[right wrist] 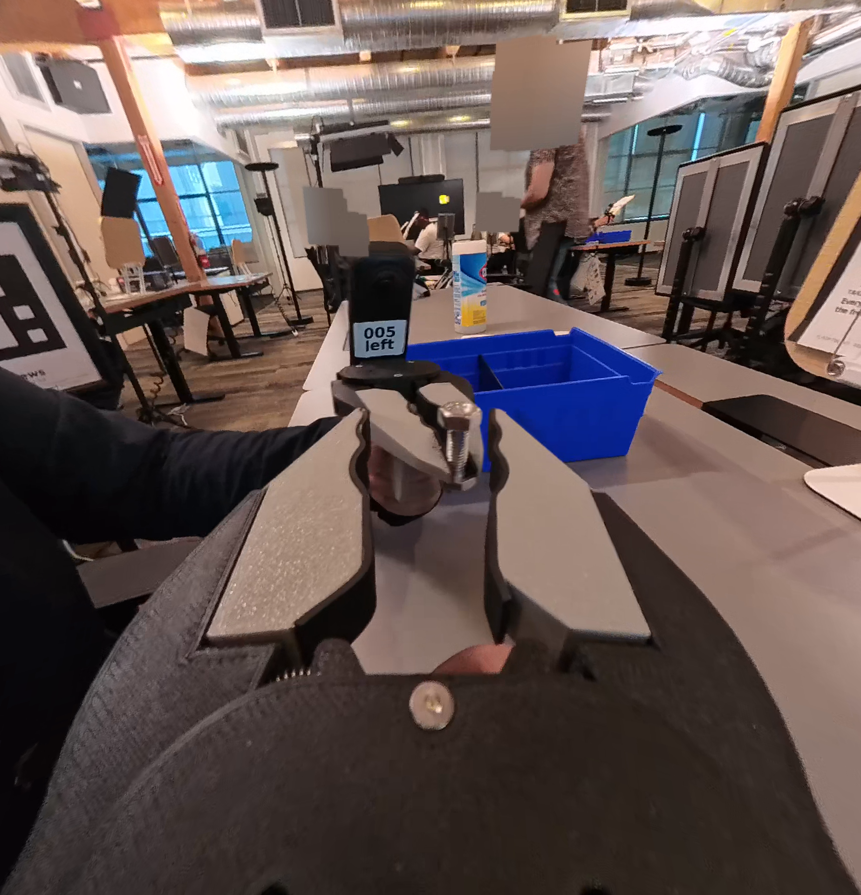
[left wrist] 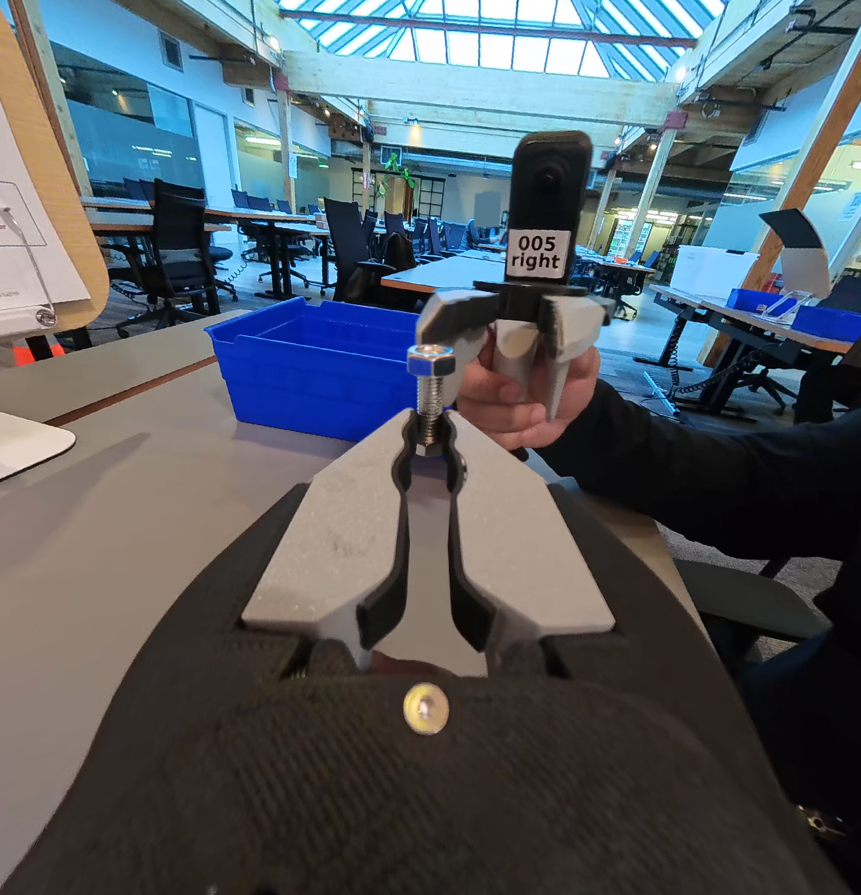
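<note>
Presently the left gripper [left wrist: 428, 436] is clamping a bolt [left wrist: 429, 387] upright above the tabletop [left wrist: 128, 484], nut [left wrist: 431, 361] on top; the right gripper [right wrist: 428, 465] is hanging apart, empty. Slackening could drop it.

Each wrist camera looks closely along its own jaws, facing the other across the shared blue bin [left wrist: 317, 373].

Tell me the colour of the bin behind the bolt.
Blue bin, clearest in the right wrist view.
</note>
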Demonstrator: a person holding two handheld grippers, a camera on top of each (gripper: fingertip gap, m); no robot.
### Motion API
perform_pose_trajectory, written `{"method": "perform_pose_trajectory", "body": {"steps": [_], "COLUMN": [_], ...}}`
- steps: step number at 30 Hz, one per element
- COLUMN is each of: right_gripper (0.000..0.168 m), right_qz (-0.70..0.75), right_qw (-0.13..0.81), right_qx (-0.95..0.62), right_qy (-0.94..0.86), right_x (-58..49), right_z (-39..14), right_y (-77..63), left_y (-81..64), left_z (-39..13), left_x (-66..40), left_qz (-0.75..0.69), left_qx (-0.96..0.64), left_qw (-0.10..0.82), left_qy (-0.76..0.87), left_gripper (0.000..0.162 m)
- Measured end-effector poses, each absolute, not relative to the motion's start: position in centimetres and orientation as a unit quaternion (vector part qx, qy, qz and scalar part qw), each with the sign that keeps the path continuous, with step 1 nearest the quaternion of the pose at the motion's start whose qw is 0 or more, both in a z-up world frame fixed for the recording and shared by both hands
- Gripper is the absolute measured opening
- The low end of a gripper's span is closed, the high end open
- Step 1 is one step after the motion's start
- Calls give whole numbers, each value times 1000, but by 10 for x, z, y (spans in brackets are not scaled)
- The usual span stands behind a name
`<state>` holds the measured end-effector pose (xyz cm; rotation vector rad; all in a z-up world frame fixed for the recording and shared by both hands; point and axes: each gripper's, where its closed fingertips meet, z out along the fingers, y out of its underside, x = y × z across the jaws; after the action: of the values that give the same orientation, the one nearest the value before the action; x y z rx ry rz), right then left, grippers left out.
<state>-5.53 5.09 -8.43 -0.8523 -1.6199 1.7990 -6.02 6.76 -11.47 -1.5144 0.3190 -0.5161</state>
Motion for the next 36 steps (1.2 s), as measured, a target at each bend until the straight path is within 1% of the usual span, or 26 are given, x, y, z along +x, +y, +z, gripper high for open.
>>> {"method": "perform_pose_trajectory", "body": {"steps": [7,9,10,11,12,15,20,22,24,26,27,30,36], "right_gripper": [49,51,50,40,36,46,50,45,45,30,30,41,49], "right_qz": [650,642,641,644,649,660,653,646,642,653,666,683,662], "right_qw": [276,289,293,293,293,306,291,283,292,305,305,304,276], "right_qx": [-326,-324,-323,-319,-316,-332,-345,-335,-329,-318,-313,-330,-340], "right_qy": [-629,-632,-632,-631,-627,-600,-608,-625,-628,-616,-604,-576,-609], "right_x": [-64,-63,-61,-58,-55,-58,-67,-66,-64,-57,-53,-53,-68], "right_z": [-97,-97,-95,-93,-90,-83,-93,-98,-96,-86,-80,-73,-94], "right_y": [40,42,44,46,48,60,53,44,45,51,55,68,47], "left_y": [71,72,71,71,71,69,72,73,73,71,70,68,71], "left_z": [-123,-122,-120,-118,-116,-113,-122,-124,-122,-114,-110,-108,-119], "left_x": [-46,-54,-58,-62,-67,-70,-50,-47,-53,-65,-71,-78,-48], "left_qz": [-222,-217,-219,-222,-225,-242,-236,-226,-216,-217,-221,-231,-235], "left_qx": [-686,-687,-684,-681,-677,-672,-684,-689,-689,-679,-674,-672,-683], "left_qw": [673,677,680,685,689,690,674,671,676,690,695,696,675], "left_qy": [164,152,145,137,126,117,148,156,149,127,114,103,149], "left_gripper": [7,7,7,6,6,6,7,7,6,6,6,6,7]}}
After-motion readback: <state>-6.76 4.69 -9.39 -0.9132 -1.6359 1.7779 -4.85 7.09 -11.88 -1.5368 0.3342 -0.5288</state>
